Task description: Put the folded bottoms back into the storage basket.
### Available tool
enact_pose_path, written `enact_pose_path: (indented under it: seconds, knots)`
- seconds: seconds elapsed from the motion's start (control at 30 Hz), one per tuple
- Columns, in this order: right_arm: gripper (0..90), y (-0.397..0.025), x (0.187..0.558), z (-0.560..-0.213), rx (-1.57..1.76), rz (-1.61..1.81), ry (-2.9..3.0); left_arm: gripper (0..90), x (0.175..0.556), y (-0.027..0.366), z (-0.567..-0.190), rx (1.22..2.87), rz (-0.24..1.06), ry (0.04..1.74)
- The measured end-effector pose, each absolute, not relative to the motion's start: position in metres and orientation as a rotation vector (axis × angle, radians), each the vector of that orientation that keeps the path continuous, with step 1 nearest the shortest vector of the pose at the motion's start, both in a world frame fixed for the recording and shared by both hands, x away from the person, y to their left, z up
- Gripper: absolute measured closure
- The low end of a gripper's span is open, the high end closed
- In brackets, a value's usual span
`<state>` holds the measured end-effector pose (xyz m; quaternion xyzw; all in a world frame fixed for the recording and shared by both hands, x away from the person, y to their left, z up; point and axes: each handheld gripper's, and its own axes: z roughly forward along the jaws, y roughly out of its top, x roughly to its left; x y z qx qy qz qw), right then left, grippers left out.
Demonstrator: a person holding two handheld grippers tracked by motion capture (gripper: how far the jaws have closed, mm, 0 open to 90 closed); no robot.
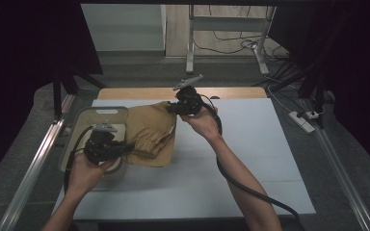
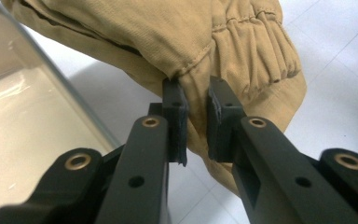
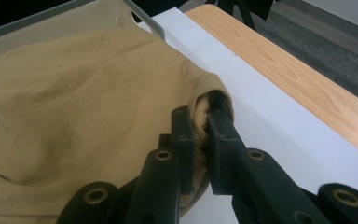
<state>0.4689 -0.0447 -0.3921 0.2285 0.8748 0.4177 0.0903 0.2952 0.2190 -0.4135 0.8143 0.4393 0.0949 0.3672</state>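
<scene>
While my left gripper (image 2: pixel 196 123) pinches the tan garment (image 1: pixel 150 131) by its gathered waistband and my right gripper (image 3: pixel 201 140) nips a far fold, it drapes off the tray (image 1: pixel 87 114) at the table's (image 1: pixel 250 159) left edge (soft, light, floppy; seams grip best).

Left gripper (image 2: pixel 196 122) pinching a tan cotton garment with a gathered elastic hem (image 2: pixel 233 51).

We record its two black jaws closed on a fold of the cloth just beside the gathered hem. The garment lies partly over the white tabletop (image 2: pixel 335 60); a clear plastic bin with a rounded rim (image 2: pixel 37 93) sits at left.
</scene>
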Motion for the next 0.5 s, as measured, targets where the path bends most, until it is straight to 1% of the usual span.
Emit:
enact_pose_path:
  seconds: [0.5]
  knots:
    - [82.8,-0.01,0.467,-0.388,0.629,1.261,2.626,79.0,0.283,0.25,-0.412,2.065,0.274,1.176]
